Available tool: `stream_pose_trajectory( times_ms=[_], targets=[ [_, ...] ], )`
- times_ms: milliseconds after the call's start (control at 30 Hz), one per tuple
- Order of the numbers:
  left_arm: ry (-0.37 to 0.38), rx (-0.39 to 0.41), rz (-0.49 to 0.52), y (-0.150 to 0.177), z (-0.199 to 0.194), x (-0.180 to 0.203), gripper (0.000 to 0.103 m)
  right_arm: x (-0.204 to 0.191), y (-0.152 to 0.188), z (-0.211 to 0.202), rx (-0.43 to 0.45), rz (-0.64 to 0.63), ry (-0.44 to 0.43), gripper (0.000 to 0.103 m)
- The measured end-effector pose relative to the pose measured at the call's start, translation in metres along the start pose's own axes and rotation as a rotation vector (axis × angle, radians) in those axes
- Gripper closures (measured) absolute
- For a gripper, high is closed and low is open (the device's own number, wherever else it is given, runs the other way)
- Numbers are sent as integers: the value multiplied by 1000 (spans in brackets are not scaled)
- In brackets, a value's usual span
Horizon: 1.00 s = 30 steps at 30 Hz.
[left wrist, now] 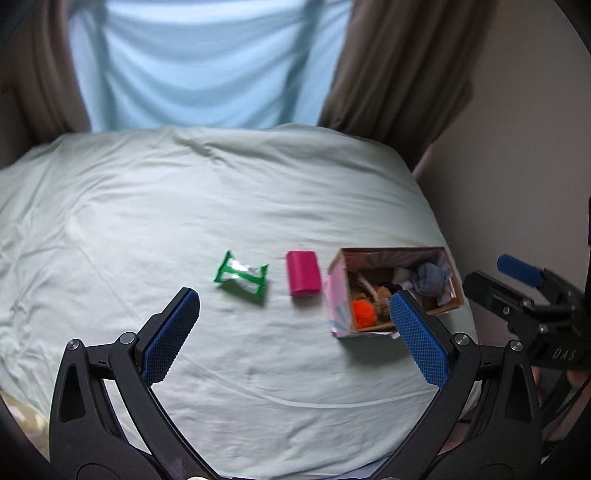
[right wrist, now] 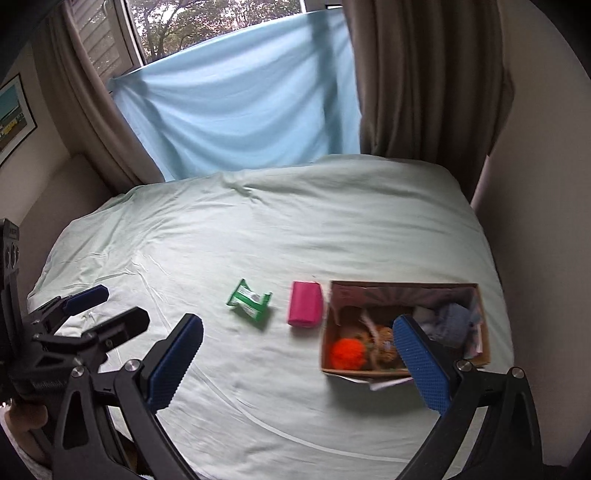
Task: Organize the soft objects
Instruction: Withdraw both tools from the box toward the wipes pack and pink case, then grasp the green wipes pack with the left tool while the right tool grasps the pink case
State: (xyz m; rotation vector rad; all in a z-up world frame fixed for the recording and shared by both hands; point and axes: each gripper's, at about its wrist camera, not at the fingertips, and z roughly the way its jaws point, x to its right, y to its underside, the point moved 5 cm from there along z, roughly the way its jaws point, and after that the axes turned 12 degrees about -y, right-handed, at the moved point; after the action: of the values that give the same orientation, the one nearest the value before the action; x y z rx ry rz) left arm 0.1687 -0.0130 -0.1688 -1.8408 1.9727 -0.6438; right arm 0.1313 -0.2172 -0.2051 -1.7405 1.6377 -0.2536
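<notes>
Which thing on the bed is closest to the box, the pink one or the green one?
The pink block is closest. It lies right beside the cardboard box, while the green packet sits farther away on the pink block's other side, out on the sheet.

You have a pale green bedsheet (right wrist: 295, 229) spread in front of you, wrinkled and running to the window wall. Behind it, a light blue cloth (right wrist: 236, 107) hangs across the lower part of the window (right wrist: 207, 26), where you can see trees outside. Brown curtains (right wrist: 428, 77) hang on both sides. On your left, a framed picture (right wrist: 13, 118) hangs on the wall.
</notes>
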Motion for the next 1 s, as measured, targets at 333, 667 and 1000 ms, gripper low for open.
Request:
stream_pose_trajectory(
  times_ms=[333, 667, 1000],
  targets=[
    [28, -128, -68, -12, 65, -73, 1, -29, -15, 78, -48, 54, 19, 1],
    [37, -325, -238, -15, 171, -96, 1, 0, -33, 172, -176, 99, 21, 1],
    [15, -549, -408, 7, 285, -73, 1, 49, -16, 290, -433, 13, 31, 1]
  ],
)
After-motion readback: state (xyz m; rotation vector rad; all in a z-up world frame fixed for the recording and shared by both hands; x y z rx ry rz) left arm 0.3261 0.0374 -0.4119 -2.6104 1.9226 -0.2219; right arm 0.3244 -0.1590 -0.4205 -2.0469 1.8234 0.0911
